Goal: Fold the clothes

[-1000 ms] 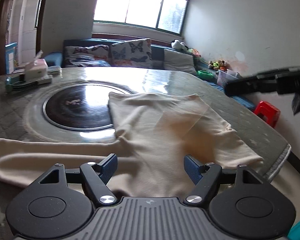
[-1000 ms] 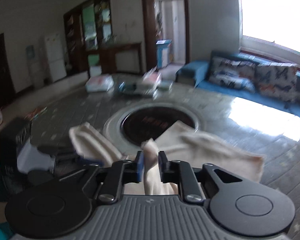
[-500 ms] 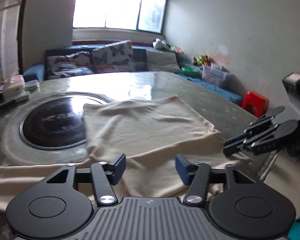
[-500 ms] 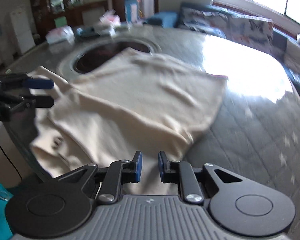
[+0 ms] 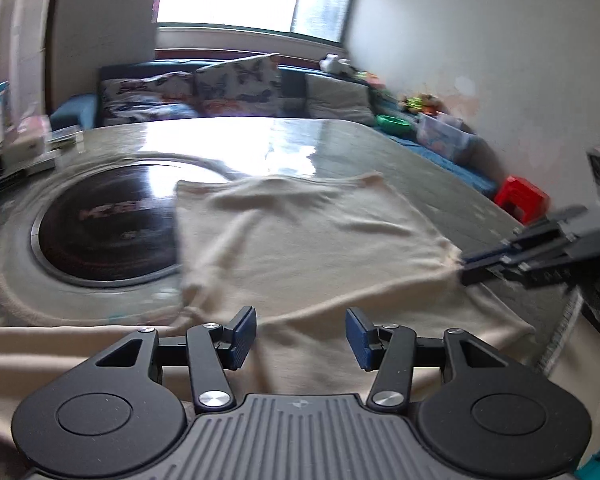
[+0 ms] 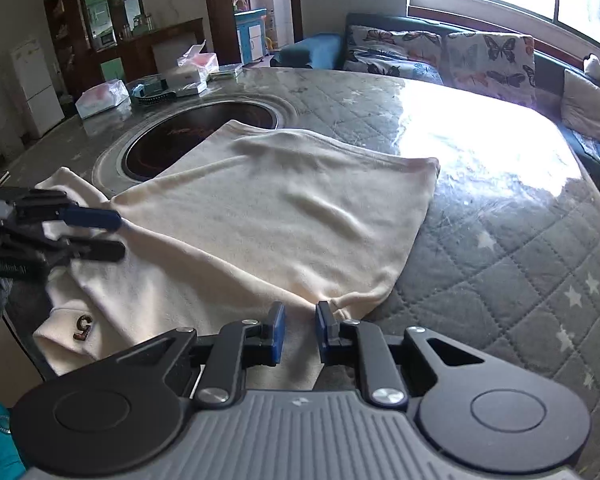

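A cream garment (image 5: 308,240) (image 6: 260,216) lies on the quilted table, one part folded over its body. A sleeve trails off to the left, and a small emblem (image 6: 82,324) hangs at the table's near edge. My right gripper (image 6: 300,328) sits at the fold's near corner, shut on the puckered cloth. In the left wrist view the right gripper (image 5: 474,266) pinches that corner at the right. My left gripper (image 5: 300,336) hovers open over the garment's near edge with nothing between its fingers. In the right wrist view the left gripper (image 6: 100,234) shows at the left.
A round dark hob (image 5: 104,224) (image 6: 196,136) is set into the table (image 6: 500,240), partly under the garment. Boxes and tissue packs (image 6: 188,72) sit at the far side. The table edge (image 5: 560,320) drops off at the right, with a red stool (image 5: 520,200) beyond it. A sofa stands under the window.
My right gripper brought the lifted cloth across and down, so the fold now lies flat on the garment. My left gripper's jaws have narrowed but stay open.
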A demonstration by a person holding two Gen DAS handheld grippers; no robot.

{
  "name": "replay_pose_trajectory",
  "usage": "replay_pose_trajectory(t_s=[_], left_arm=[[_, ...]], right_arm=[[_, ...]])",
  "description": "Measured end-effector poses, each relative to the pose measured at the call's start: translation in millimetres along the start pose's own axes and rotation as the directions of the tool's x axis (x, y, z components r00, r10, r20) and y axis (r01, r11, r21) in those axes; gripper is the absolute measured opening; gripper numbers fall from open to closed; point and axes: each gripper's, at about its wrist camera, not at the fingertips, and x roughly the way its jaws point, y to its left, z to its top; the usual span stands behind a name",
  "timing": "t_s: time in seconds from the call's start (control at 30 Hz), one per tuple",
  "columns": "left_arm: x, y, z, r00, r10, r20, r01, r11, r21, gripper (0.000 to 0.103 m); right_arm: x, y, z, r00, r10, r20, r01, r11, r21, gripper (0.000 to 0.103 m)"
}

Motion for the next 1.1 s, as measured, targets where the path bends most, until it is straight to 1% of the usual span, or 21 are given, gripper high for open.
replay_pose_trajectory(t_s=[0.1,0.13,0.2,0.23,0.3,0.33,0.4,0.5,0.6,0.67,0.77,0.8,0.9,0.97,1.07,1.1], left_arm=[[-15.5,21.7,-0.9,0.997,0.079,0.027,-0.077,0.995,-0.071,0.052],[-21.0,29.4,-3.1,0.991,0.133,0.029,-0.130,0.987,-0.092,0.052],[-31.8,44.8,-7.5,0.970,0.240,0.029,-0.234,0.963,-0.136,0.052],[-37.2,52.5,-9.7,0.956,0.293,0.027,-0.285,0.945,-0.158,0.053],[-48.0,67.8,-14.2,0.919,0.395,0.020,-0.383,0.902,-0.200,0.054],[-53.5,74.6,-16.5,0.898,0.440,0.016,-0.426,0.877,-0.223,0.054],[-63.9,87.7,-20.9,0.850,0.526,0.004,-0.506,0.820,-0.268,0.056],[-77.2,109.8,-26.7,0.801,0.598,-0.034,-0.569,0.742,-0.356,0.059],[-82.7,128.5,-32.8,0.787,0.610,-0.088,-0.582,0.687,-0.435,0.060],[-84.0,135.7,-36.5,0.783,0.612,-0.110,-0.585,0.666,-0.463,0.061],[-86.8,141.6,-42.1,0.779,0.615,-0.121,-0.589,0.652,-0.478,0.061],[-87.2,142.0,-42.5,0.778,0.617,-0.120,-0.590,0.652,-0.476,0.061],[-87.0,142.8,-42.1,0.778,0.617,-0.117,-0.589,0.652,-0.477,0.061],[-85.5,145.1,-40.0,0.780,0.615,-0.116,-0.585,0.651,-0.483,0.059],[-85.2,147.8,-39.4,0.783,0.612,-0.115,-0.577,0.644,-0.502,0.058],[-85.5,148.7,-39.3,0.783,0.612,-0.114,-0.575,0.640,-0.510,0.055]], right_arm=[[0.9,1.0,0.9,1.000,-0.004,-0.007,0.004,1.000,-0.018,0.015],[1.3,1.4,1.1,1.000,-0.005,-0.009,0.005,1.000,-0.023,0.015],[0.4,3.6,2.9,1.000,-0.009,-0.006,0.009,0.999,-0.038,0.016],[0.0,4.9,3.7,1.000,-0.012,-0.004,0.011,0.999,-0.044,0.016],[-1.5,10.7,6.9,1.000,-0.009,0.005,0.009,0.997,-0.070,0.017],[-2.2,15.4,9.2,1.000,0.001,0.010,0.000,0.996,-0.089,0.017],[-3.5,24.8,13.7,1.000,0.021,0.018,-0.018,0.992,-0.127,0.017],[0.7,53.9,22.6,0.995,0.103,0.006,-0.099,0.969,-0.228,0.018],[11.1,86.0,28.6,0.983,0.181,-0.021,-0.178,0.928,-0.327,0.018],[17.6,106.4,31.6,0.973,0.229,-0.037,-0.226,0.896,-0.381,0.018],[27.2,134.2,34.5,0.957,0.287,-0.050,-0.278,0.849,-0.450,0.018],[30.8,142.3,35.1,0.952,0.301,-0.055,-0.291,0.836,-0.466,0.018],[42.3,155.7,33.8,0.944,0.316,-0.091,-0.319,0.817,-0.480,0.018],[47.3,160.4,29.9,0.944,0.313,-0.108,-0.325,0.811,-0.487,0.018],[41.4,154.6,29.1,0.947,0.307,-0.090,-0.312,0.827,-0.467,0.018],[38.7,152.0,29.2,0.949,0.305,-0.081,-0.307,0.834,-0.458,0.018]])
